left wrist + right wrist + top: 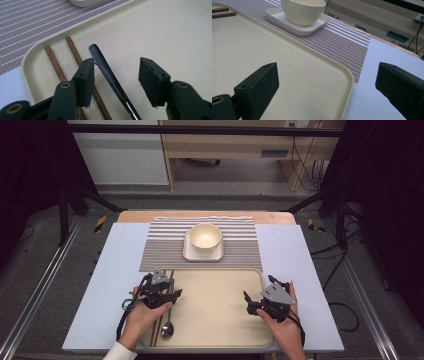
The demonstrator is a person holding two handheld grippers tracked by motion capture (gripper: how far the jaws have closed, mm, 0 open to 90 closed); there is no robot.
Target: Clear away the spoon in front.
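High view first: the left gripper [167,296] sits low at the left of the frame, over the left end of the cream tray [220,320], and the spoon [167,327] lies right under it with its bowl toward the bottom edge, just beside a pair of brown chopsticks [159,325]. In the left gripper view the spoon's dark handle [110,77] runs up the middle of the picture between the two pads, its tip close against the left-hand pad, clear daylight to the right-hand one. So those jaws stand parted around the handle, nothing pinched. The chopsticks run to the left of it in that picture, one passing beneath the left-hand jaw.

Over on the right, the right gripper [255,302] hovers above the tray's right portion, jaws spread wide with bare tray and table between them in the right gripper view. Up the frame, the bowl [205,237] rests on its square plate [203,254] on the striped mat [165,245].

Handling, as I read it: that spoon looks like metal, stiff, light, glossy and likely slippery, and thin enough to roll or skate off flat pads. Best bite is across the handle, away from the tapered tip, squarely, and clear of the neighbouring chopstick so it doesn't come along too
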